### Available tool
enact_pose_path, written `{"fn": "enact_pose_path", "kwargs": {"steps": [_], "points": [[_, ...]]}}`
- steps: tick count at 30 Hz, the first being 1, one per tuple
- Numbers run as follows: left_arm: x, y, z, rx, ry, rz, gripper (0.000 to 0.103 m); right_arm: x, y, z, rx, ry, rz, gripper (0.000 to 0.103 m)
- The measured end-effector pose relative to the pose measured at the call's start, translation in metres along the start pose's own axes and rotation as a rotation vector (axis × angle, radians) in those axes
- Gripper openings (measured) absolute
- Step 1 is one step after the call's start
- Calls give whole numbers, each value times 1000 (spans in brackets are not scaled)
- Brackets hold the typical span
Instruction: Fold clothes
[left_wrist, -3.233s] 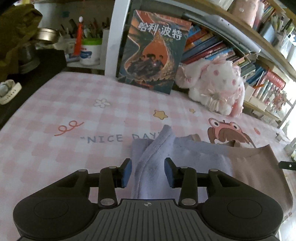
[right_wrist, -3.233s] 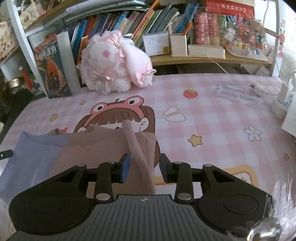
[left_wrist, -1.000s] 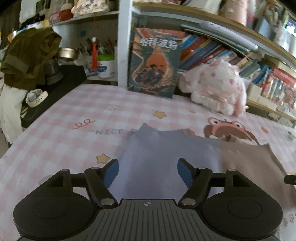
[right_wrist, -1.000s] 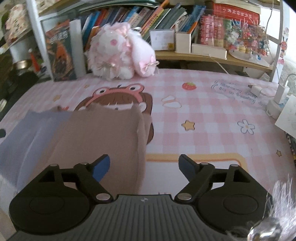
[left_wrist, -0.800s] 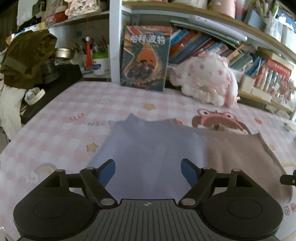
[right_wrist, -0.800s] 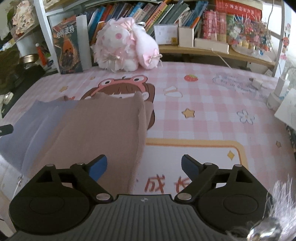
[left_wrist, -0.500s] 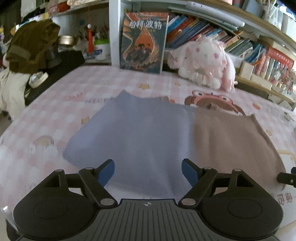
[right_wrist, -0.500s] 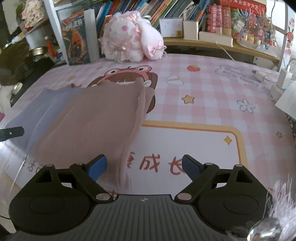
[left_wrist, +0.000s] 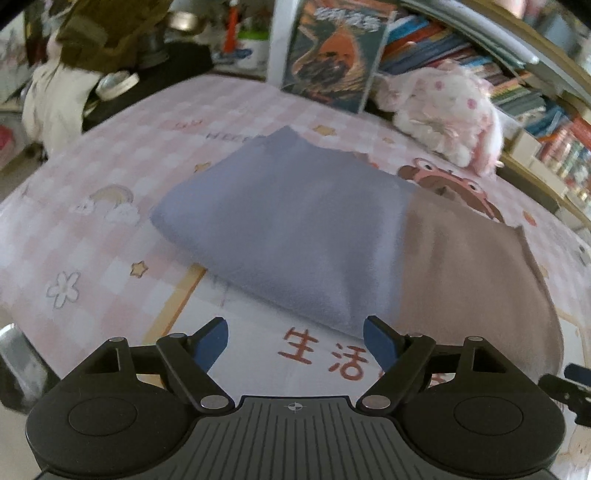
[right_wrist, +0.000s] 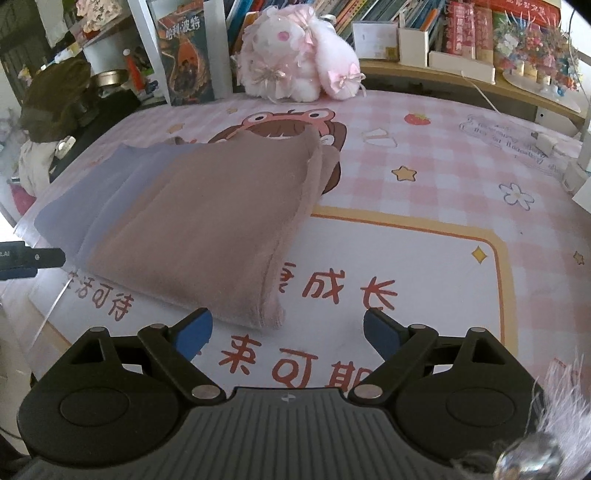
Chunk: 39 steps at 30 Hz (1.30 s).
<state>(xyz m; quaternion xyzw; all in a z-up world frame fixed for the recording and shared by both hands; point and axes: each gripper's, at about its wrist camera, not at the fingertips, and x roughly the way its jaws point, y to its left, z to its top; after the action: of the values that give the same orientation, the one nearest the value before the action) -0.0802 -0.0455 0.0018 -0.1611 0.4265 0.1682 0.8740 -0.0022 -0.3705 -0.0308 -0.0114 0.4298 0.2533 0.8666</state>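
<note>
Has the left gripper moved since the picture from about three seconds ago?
Yes. The left gripper has let go and pulled back toward the near edge; the poster book, a fixed thing, now looks farther away.

Both wrist views look down-forward, close over desk mat (left_wrist: 92, 236) — share folded garment (right_wrist: 207, 218), shelf behind.
</note>
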Motion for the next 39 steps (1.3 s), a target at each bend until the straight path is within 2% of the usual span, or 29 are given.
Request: {"fn": "enact_pose_path", "kwargs": {"steps": [3,5,10,14,16,19,21,22,23,27,30,31,37,39], "points": [[6,16,8,-101,12,-20,83,-1,1,4,7,-15,-9,89],[11,31,15,-220,32,-57,83,-1,2,8,14,-25,-11,89],[26,76,19,-647,64,-212,79,-3,6,18,19,-41,-19,89],[36,94,17,-818,41,-272,76,-3,8,23,39,-52,-35,88],[41,100,17,-875,32,-289,70,-2,5,25,69,-47,-42,84],[49,107,20,-945,21,-300,60,-1,-2,29,131,-34,-47,65],[54,111,20,-980,14,-311,59,1,-8,31,182,-26,-43,49],[56,112,21,-993,12,-318,56,4,-11,31,209,-18,-41,45],[59,113,22,-995,13,-326,53,7,-14,32,234,-6,-40,43],[70,116,22,-990,23,-334,23,25,-15,33,288,59,-41,33],[65,109,30,-884,1,-326,13,27,-7,34,277,60,-55,27],[62,105,33,-830,-14,-326,12,27,-5,35,277,59,-58,27],[27,59,65,-297,-166,-339,14,30,4,36,286,59,-70,26],[39,66,67,-328,-119,-325,16,31,9,37,280,57,-72,24]]}}
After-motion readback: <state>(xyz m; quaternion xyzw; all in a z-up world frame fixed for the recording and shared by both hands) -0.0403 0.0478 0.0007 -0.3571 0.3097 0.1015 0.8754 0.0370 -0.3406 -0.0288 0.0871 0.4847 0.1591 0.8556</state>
